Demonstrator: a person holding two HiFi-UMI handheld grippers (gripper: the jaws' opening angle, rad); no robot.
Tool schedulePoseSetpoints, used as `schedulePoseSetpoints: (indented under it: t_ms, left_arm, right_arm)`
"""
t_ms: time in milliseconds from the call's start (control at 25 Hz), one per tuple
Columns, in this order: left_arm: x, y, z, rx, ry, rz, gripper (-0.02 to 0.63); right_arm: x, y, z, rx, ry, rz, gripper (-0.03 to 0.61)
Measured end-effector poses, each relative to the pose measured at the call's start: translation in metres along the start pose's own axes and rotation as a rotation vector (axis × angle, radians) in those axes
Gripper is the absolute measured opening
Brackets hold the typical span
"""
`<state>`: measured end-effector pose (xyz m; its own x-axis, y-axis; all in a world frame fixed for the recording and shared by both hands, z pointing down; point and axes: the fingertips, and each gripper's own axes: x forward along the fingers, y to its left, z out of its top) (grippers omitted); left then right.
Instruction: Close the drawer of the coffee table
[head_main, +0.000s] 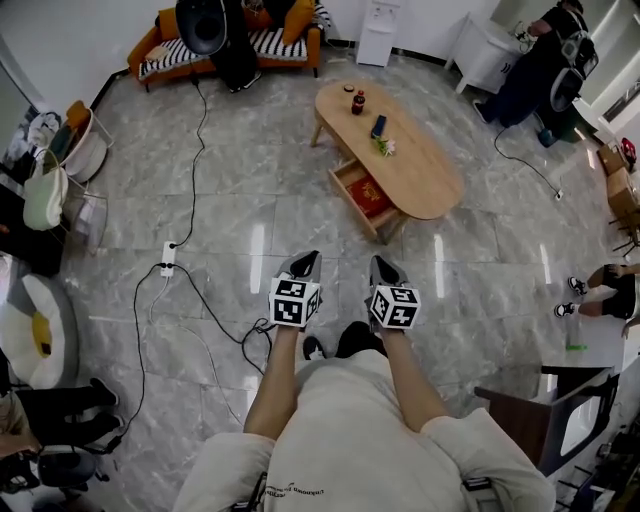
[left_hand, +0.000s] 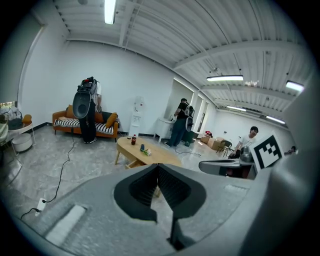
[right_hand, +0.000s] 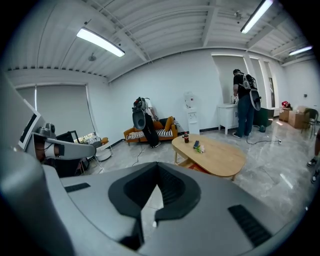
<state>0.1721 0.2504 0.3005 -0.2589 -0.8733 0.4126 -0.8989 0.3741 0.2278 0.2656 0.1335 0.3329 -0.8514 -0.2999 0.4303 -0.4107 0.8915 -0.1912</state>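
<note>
While the drawer (head_main: 347, 183) stands pulled out from under the coffee table surface (head_main: 425, 165), red item (head_main: 370, 197) inside, left hand-held gripper (head_main: 305, 262) and right hand-held gripper (head_main: 383, 268) well short of it, both jaws pressed together, empty.

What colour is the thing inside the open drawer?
The thing in the drawer is red; head view shows it best.

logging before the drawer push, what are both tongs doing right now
Left tongs: closed, holding nothing.
Right tongs: closed, holding nothing.
</note>
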Motion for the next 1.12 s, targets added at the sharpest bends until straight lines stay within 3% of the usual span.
schedulePoseSetpoints:
  t_ms: [440,720,1120]
  left_arm:
    - [-0.003,0.061,0.009,-0.044,-0.014,0.063,0.009]
    - [0.025,0.102,0.032,-0.056,-0.034,0.074,0.009]
    - [0.094,0.142,0.083,-0.063,-0.018,0.022,0.009]
  right_arm:
    - [0.064,0.025,0.000,-0.020,0.053,0.020,0.015]
    - [0.121,0.038,0.034,0.003,0.013,0.036,0.015]
    - [0.201,0.023,0.093,0.043,0.006,0.001,0.015]
